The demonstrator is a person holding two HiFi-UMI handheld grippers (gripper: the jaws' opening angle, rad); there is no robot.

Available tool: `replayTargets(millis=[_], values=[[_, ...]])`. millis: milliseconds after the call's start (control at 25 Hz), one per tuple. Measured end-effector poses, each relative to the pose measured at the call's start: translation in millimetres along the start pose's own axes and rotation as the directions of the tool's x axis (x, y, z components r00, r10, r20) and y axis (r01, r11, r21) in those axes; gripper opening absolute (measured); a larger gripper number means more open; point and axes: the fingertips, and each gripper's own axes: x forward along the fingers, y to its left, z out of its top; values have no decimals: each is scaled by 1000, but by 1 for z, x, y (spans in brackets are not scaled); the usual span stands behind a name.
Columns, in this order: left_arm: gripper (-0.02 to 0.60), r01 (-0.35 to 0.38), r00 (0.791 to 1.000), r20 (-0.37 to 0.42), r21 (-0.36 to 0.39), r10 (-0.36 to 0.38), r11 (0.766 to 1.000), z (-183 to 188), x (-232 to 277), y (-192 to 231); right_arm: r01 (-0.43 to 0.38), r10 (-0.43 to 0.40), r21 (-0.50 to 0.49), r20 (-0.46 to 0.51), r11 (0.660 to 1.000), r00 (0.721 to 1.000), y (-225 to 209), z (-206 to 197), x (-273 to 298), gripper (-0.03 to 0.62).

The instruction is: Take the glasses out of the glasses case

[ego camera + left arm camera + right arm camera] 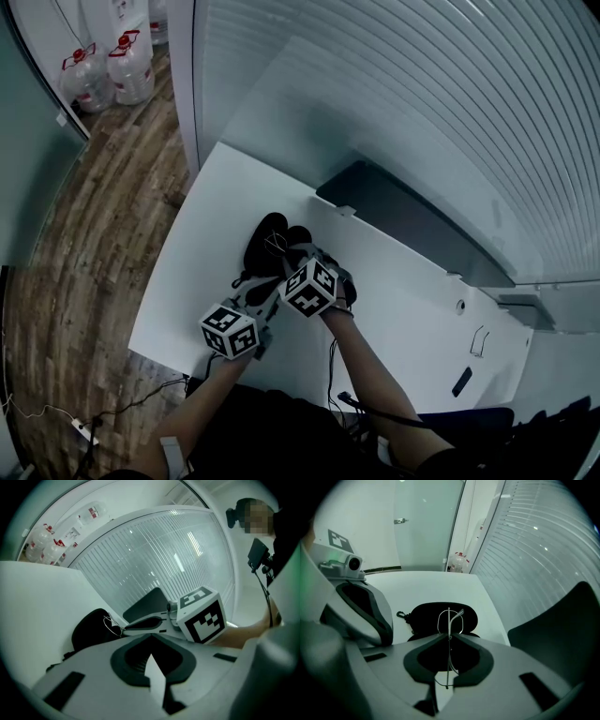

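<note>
The black glasses case (267, 246) lies open on the white table (206, 244); it also shows in the right gripper view (426, 613) and the left gripper view (91, 629). Thin wire glasses (449, 620) stand just above the case, and my right gripper (449, 637) is shut on their frame. In the head view the right gripper (289, 253) hovers over the case. From the left gripper view the glasses (112, 626) hang at the right gripper's tip. My left gripper (150, 638) sits just beside the case's near edge, jaws together with nothing seen between them; its tip in the head view (255, 292) is close to the case.
A dark flat panel (403, 220) leans along the ribbed wall (450, 112) behind the table. Water bottles (122, 66) stand on the wooden floor (84, 253) to the left. A small black item (462, 382) lies near the table's right front.
</note>
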Motion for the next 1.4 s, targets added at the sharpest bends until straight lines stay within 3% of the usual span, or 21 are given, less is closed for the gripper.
replayTargets(millis=[400,1400], values=[[8,31,999,-24,50,-30,998,-4,-15,-21,35,-40,96,51,995,998,15,-4,-25,38],[6,119,983,-153,127,-99,985,-40,-24,-58,73,-85,200,52,977,995,41,-43,-57,37]])
